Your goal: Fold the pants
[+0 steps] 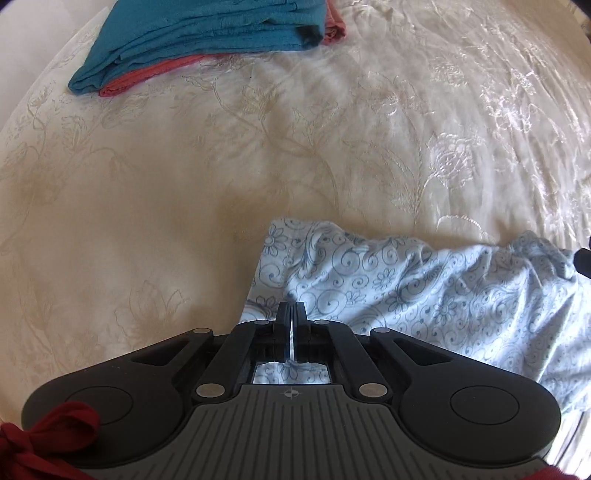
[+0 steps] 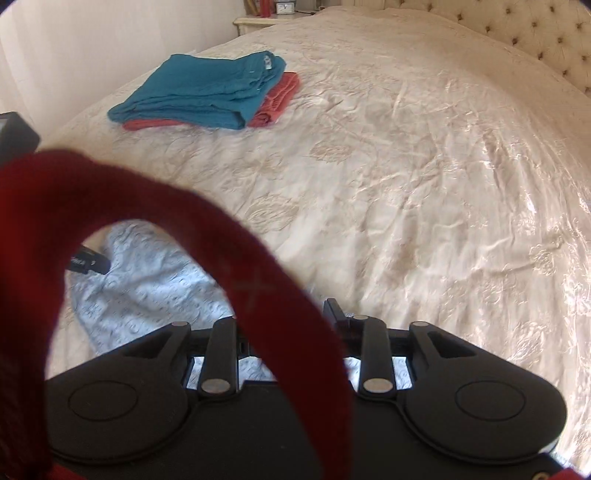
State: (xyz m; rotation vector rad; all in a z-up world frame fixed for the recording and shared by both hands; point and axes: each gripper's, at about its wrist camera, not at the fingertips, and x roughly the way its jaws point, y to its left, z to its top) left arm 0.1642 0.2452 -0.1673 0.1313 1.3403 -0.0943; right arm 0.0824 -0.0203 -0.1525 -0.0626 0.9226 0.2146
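Light blue pants (image 1: 424, 295) with a swirl print lie bunched on the cream bedspread (image 1: 184, 184). My left gripper (image 1: 291, 312) points down at their left corner, its jaws shut with the cloth pinched between the fingertips. In the right wrist view the pants (image 2: 147, 291) lie at the lower left, blurred. My right gripper (image 2: 286, 312) stands open over the bed beside them, nothing between its jaws. Only its right finger (image 2: 334, 308) shows; a dark red cloth loop (image 2: 258, 280) hanging before the lens hides the other.
A folded teal garment (image 2: 207, 88) rests on a folded coral one (image 2: 277, 99) at the bed's far left. A tufted headboard (image 2: 517, 26) and a nightstand (image 2: 258, 18) stand beyond. Dark red cloth (image 1: 40, 439) hangs by the left gripper's body.
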